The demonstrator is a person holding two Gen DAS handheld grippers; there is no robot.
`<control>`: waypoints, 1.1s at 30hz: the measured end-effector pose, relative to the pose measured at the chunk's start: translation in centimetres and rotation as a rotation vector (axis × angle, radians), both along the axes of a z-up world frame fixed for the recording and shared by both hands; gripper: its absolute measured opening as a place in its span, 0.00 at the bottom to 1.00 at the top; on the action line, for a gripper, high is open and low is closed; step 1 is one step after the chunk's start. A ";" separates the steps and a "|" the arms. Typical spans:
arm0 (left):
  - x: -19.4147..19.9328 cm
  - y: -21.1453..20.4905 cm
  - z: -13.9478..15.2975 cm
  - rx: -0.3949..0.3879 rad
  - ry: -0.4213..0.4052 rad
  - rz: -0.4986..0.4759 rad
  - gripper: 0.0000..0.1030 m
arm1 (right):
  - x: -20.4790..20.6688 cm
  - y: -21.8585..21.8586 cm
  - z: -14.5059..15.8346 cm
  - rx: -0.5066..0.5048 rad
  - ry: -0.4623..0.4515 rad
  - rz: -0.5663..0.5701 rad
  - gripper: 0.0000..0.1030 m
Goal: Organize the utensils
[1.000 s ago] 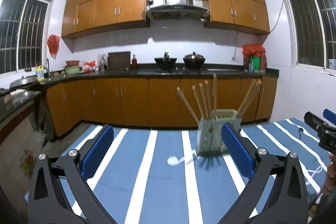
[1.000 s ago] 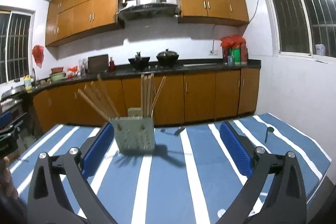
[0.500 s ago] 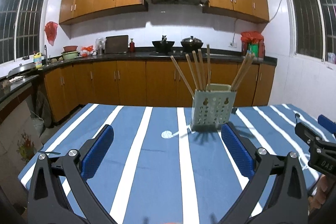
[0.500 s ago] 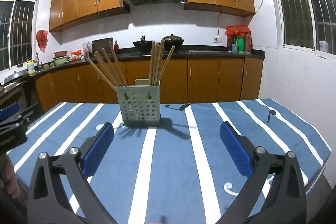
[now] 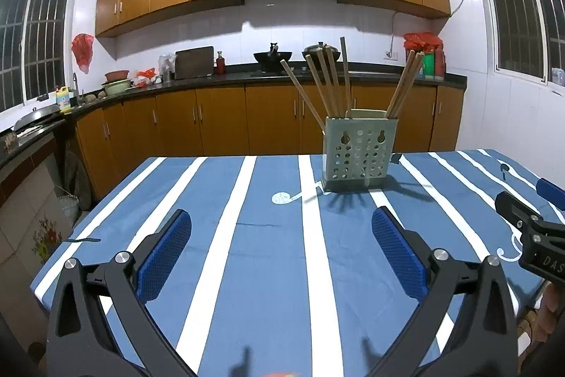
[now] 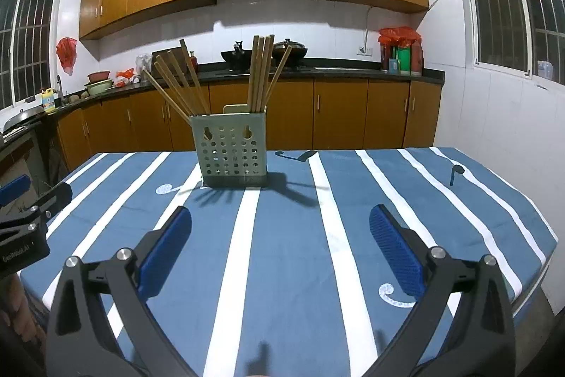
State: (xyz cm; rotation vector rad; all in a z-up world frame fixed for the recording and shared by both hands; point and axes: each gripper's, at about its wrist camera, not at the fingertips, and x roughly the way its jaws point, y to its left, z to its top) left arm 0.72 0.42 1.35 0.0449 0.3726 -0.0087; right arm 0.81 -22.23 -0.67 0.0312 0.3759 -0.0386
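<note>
A pale green perforated utensil holder [image 5: 357,153] [image 6: 231,150] stands upright on the blue striped tablecloth [image 5: 268,257] [image 6: 293,246]. Several wooden chopsticks [image 5: 326,83] [image 6: 259,73] lean out of it in two bunches. My left gripper [image 5: 280,244] hangs open over the near part of the table, well short of the holder, with nothing between its blue pads. My right gripper [image 6: 280,241] is open too, empty, and also well back from the holder. Each view catches the other gripper at its edge: the right one [image 5: 529,228], the left one [image 6: 24,211].
Brown kitchen cabinets [image 5: 226,126] and a dark counter with pots [image 5: 272,56] run behind the table. A sink area [image 5: 35,122] lies at the left. Barred windows sit on both side walls. The table's edges drop off left [image 5: 63,257] and right [image 6: 543,253].
Both grippers have pulled back and risen, so more tablecloth shows and the holder sits farther off. Both stay open and empty.
</note>
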 end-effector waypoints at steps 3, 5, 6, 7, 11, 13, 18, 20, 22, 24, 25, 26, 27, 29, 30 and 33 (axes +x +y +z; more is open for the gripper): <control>-0.1 0.0 -0.1 -0.001 0.000 -0.001 0.98 | 0.0 0.0 -0.1 -0.001 0.001 0.000 0.96; -0.1 -0.1 -0.1 -0.002 0.001 -0.001 0.98 | 0.0 0.1 -0.1 -0.002 0.002 0.000 0.96; -0.1 -0.1 -0.1 -0.002 0.002 -0.001 0.98 | 0.0 0.0 -0.1 -0.001 0.001 0.000 0.96; -0.1 -0.1 -0.2 -0.003 0.003 -0.001 0.98 | 0.0 0.0 -0.1 0.000 0.001 0.000 0.96; -0.1 -0.3 -0.4 -0.006 0.011 -0.005 0.98 | 0.0 0.0 -0.1 0.000 0.002 -0.001 0.96; -0.1 -0.4 -0.5 -0.006 0.013 -0.006 0.98 | -0.1 0.0 -0.1 0.000 0.003 -0.001 0.96; -0.1 -0.4 -0.5 -0.008 0.015 -0.007 0.98 | -0.1 -0.1 -0.1 0.001 0.002 0.000 0.96; -0.1 -0.4 -0.5 -0.008 0.015 -0.007 0.98 | -0.1 -0.1 -0.1 0.000 0.002 0.000 0.96; -0.1 -0.4 -0.5 -0.008 0.015 -0.007 0.98 | 0.0 -0.1 -0.3 0.001 0.003 0.000 0.96; -0.1 -0.5 -0.5 -0.009 0.015 -0.007 0.98 | -0.1 -0.1 -0.3 0.002 0.003 0.000 0.96; -0.1 -0.5 -0.5 -0.008 0.015 -0.007 0.98 | -0.1 -0.1 -0.3 0.002 0.002 -0.001 0.96; -0.1 -0.5 -0.5 -0.008 0.015 -0.007 0.98 | -0.1 -0.1 -0.3 0.002 0.002 -0.001 0.96; -0.1 -0.5 -0.5 -0.008 0.015 -0.007 0.98 | -0.1 -0.1 -0.3 0.002 0.002 -0.001 0.96; -0.1 -0.5 -0.5 -0.009 0.015 -0.007 0.98 | -0.1 -0.1 -0.3 0.002 0.002 0.000 0.96; -0.1 -0.5 -0.5 -0.009 0.015 -0.007 0.98 | -0.1 -0.2 -0.2 0.001 0.002 0.000 0.96; -0.1 -0.5 -0.5 -0.008 0.015 -0.007 0.98 | -0.1 -0.1 -0.2 0.002 0.003 0.000 0.96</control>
